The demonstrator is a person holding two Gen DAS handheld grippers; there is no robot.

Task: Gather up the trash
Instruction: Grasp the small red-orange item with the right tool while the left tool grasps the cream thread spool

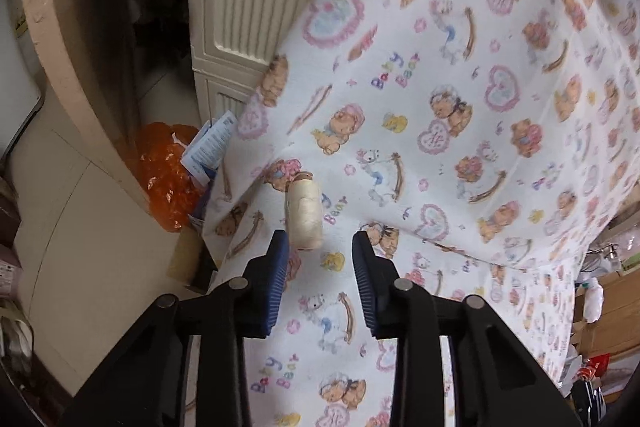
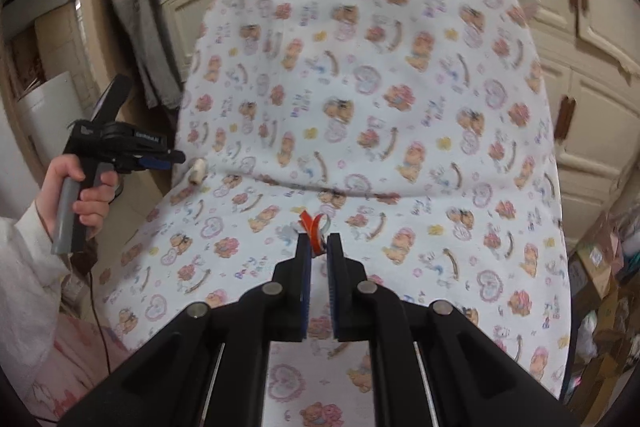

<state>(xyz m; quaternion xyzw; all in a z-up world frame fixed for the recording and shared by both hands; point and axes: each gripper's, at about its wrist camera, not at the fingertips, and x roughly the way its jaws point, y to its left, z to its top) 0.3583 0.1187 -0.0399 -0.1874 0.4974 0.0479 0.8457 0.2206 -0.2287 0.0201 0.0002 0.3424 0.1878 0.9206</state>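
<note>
Left gripper point(image 1: 320, 243) jaws apart, cream roll point(image 1: 305, 217) just ahead on the printed sheet point(image 1: 460, 107). Right gripper point(image 2: 319, 241) jaws clenched on a red wrapper scrap point(image 2: 311, 225).

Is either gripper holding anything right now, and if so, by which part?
The right gripper pinches a small red scrap by its lower end. The left gripper holds nothing; the pale roll lies just beyond its fingertips.

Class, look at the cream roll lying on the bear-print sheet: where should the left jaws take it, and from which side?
Grip the roll across its middle, coming from above: it lies lengthwise along the left gripper, so both curved sides are free.
</note>
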